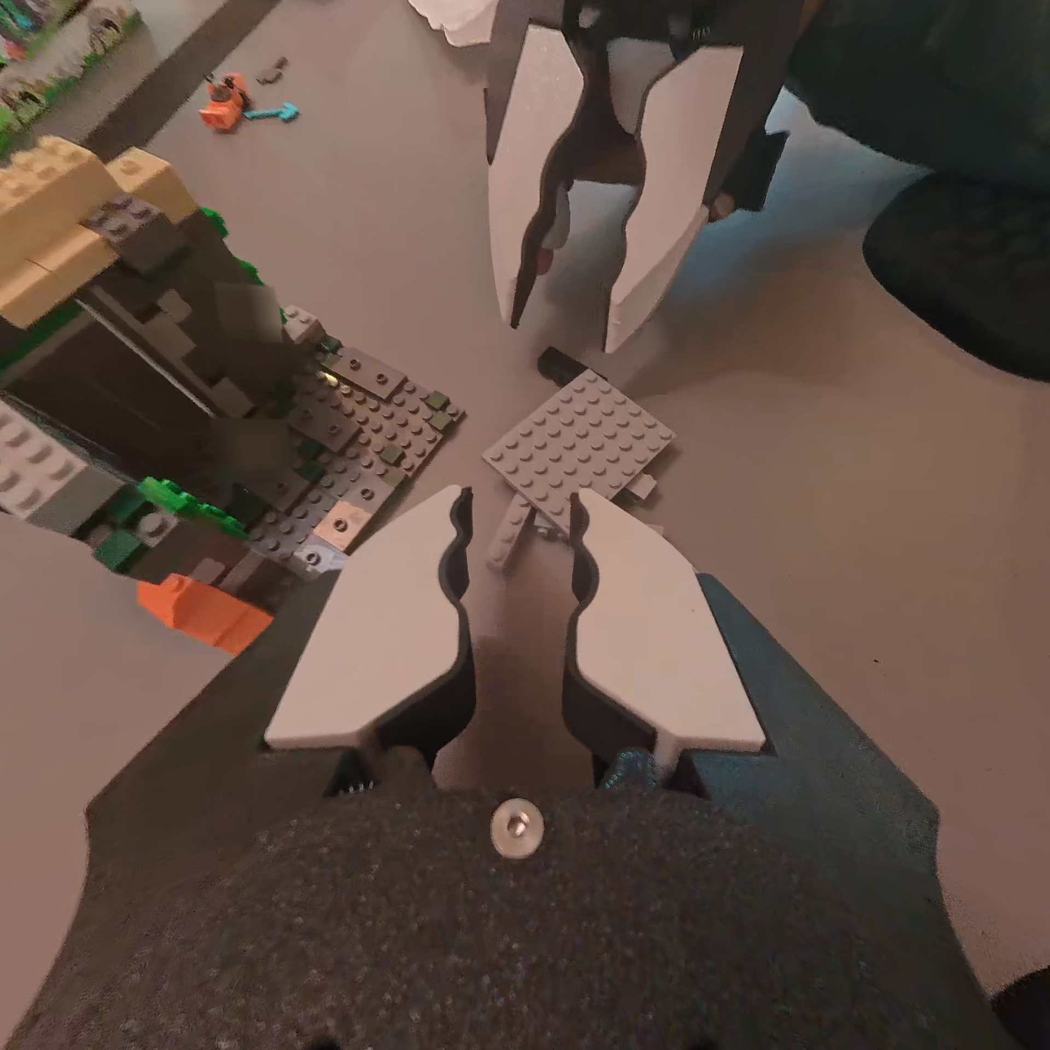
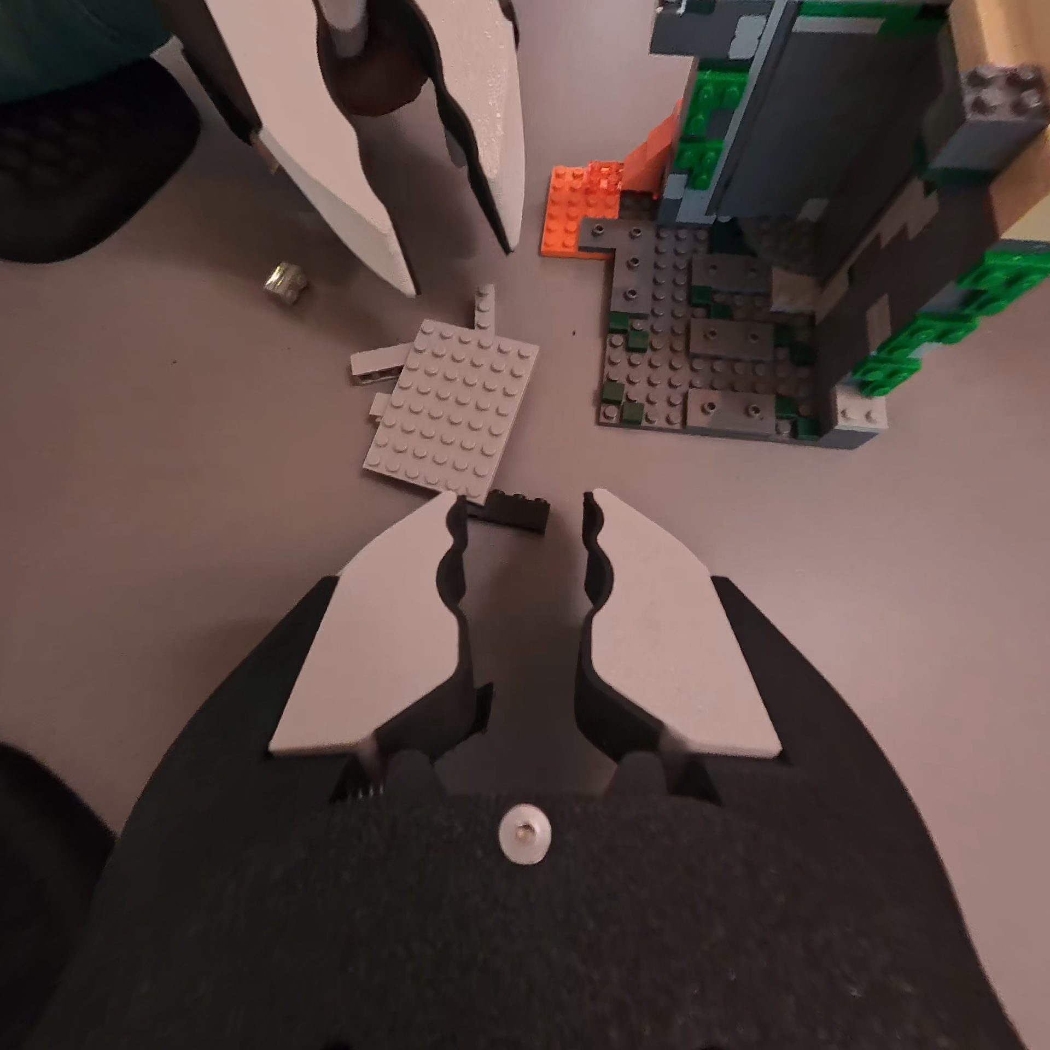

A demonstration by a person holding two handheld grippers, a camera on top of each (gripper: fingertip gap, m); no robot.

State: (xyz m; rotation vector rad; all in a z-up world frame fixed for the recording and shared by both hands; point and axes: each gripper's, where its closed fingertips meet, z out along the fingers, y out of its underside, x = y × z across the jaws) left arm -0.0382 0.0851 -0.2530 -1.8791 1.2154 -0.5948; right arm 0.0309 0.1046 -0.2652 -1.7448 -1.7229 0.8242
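Jaws of left gripper (image 1: 520,497) and right gripper (image 2: 525,500) apart, bare; light grey studded plate (image 2: 454,403) between their tips, black brick (image 2: 514,510) at right's.

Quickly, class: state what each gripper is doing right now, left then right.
Left gripper: jaws open, holding nothing, by the grey studded plate.
Right gripper: jaws open, holding nothing, near the black brick.

We seem to be in a home play area: a half-built toy-brick structure (image 2: 795,284) at the right of the frame, loose bricks and a grey baseplate (image 2: 454,409) scattered on a plain grey desk (image 2: 170,454).
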